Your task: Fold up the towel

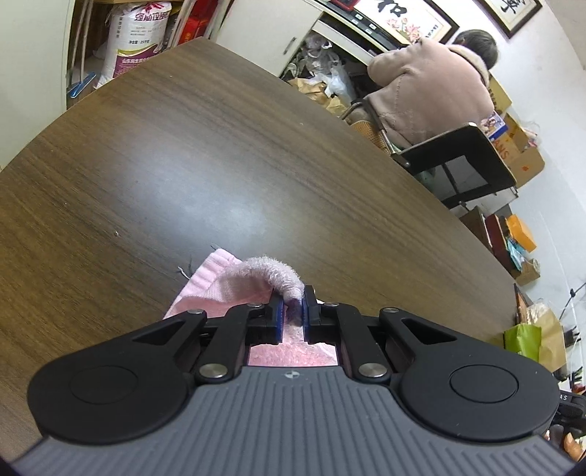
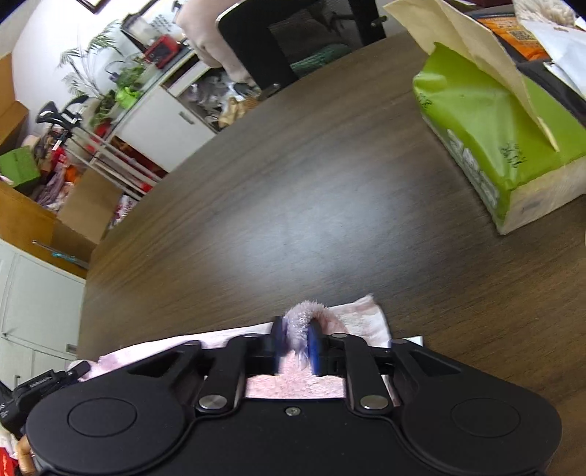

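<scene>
**Surface and room, mid-fold**

Dark wood-grain surface (image 1: 219, 153), broad and rounded at the far edge, glare patch near its middle. Pink towel (image 1: 219, 289) lies at the near edge, under both my claws. My left claw (image 1: 292, 309) is nearly closed, pinching a rolled towel edge between its blue pads. My right claw (image 2: 296, 342) stands narrowly parted with a fuzzy towel fold between the pads; whether they press on it I cannot tell, view is blurred.

Green tissue pack (image 2: 487, 146) sits on the surface to my right, a paper bag (image 2: 457, 44) leaning over it. Beyond the far edge: seated person (image 1: 432, 84) in a beige coat on a black chair (image 1: 461, 153), white cabinet (image 1: 271, 33), framed pictures (image 1: 414, 18), stacked boxes (image 1: 520, 153), a printed sack (image 1: 139, 36).
</scene>
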Demonstrator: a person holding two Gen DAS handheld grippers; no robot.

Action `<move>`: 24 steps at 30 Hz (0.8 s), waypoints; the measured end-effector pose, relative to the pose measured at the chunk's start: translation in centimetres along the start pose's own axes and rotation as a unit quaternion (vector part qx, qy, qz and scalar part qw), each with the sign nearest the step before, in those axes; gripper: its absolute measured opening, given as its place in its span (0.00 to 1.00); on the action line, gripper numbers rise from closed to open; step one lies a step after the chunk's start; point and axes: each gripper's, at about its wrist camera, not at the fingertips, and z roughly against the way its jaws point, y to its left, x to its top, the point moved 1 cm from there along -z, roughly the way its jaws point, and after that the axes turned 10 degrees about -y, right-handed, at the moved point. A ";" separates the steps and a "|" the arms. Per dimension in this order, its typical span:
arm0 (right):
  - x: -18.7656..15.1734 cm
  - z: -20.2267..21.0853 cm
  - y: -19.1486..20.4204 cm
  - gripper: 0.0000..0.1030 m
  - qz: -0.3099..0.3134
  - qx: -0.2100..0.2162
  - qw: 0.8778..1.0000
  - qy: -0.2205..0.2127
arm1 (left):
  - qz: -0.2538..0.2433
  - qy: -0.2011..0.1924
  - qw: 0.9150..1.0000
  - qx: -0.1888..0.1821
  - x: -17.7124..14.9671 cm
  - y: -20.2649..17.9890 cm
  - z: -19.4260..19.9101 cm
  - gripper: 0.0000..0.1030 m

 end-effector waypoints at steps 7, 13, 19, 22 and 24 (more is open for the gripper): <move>0.8 1.1 -0.6 0.33 -0.010 0.009 0.999 -0.040 | 0.003 -0.005 1.000 0.019 1.7 -0.5 -0.5 0.57; 0.2 1.8 0.7 0.33 0.048 0.007 0.997 -0.058 | -0.037 -0.042 0.997 0.057 2.7 -1.7 0.2 0.63; -0.3 1.8 2.8 0.33 0.086 0.051 0.993 -0.055 | -0.050 -0.059 0.997 0.026 2.1 -1.8 1.6 0.62; -1.4 1.1 4.3 0.33 0.117 0.076 0.989 -0.043 | -0.060 -0.052 0.997 0.010 1.1 -2.1 1.8 0.62; -1.9 0.4 5.0 0.33 0.130 0.081 0.987 -0.040 | -0.068 -0.048 0.997 0.005 0.3 -2.2 1.9 0.62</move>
